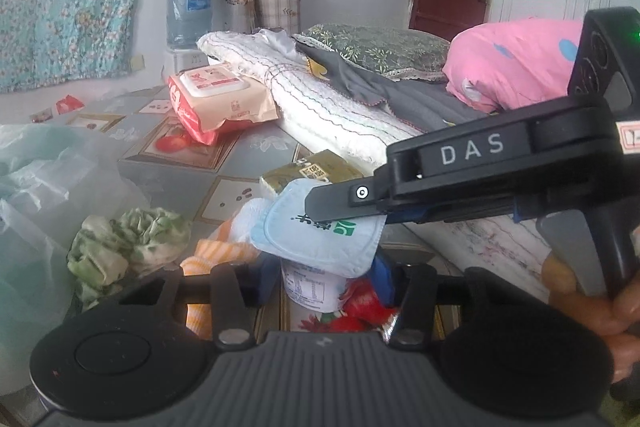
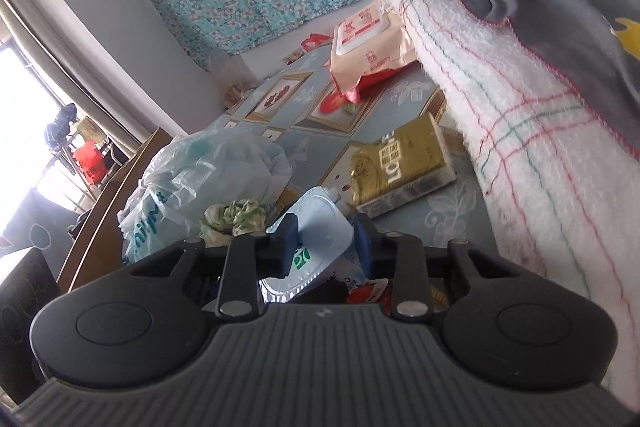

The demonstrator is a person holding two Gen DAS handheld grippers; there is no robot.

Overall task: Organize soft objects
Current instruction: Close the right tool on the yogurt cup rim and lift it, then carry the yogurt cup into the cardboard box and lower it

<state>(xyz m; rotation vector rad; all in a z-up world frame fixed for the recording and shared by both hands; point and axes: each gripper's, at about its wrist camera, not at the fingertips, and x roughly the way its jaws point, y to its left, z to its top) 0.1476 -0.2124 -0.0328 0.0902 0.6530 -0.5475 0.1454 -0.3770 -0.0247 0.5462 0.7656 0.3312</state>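
A white yogurt cup (image 1: pixel 312 289) stands on the patterned tabletop (image 1: pixel 168 179). My left gripper (image 1: pixel 324 279) is shut on it, a blue pad against each side. Its pale blue foil lid (image 1: pixel 320 239) is peeled up and bent over the cup. My right gripper (image 1: pixel 320 213) reaches in from the right and is shut on that lid (image 2: pixel 320 215), which is crumpled between its blue pads (image 2: pixel 290 233) in the right wrist view (image 2: pixel 326 235). Just left of the cup lie an orange striped cloth (image 1: pixel 216 255) and a crumpled green-and-white cloth (image 1: pixel 128 243).
A thin plastic bag (image 1: pixel 40 187) bulges at the left. A gold tissue pack (image 2: pixel 400 163) lies beyond the cup, a wet-wipes pack (image 1: pixel 216 95) farther back. A white towel roll (image 1: pixel 320 107), grey cloth (image 1: pixel 380 87) and pink pillow (image 1: pixel 512 63) fill the right. A red wrapper (image 1: pixel 368 303) touches the cup.
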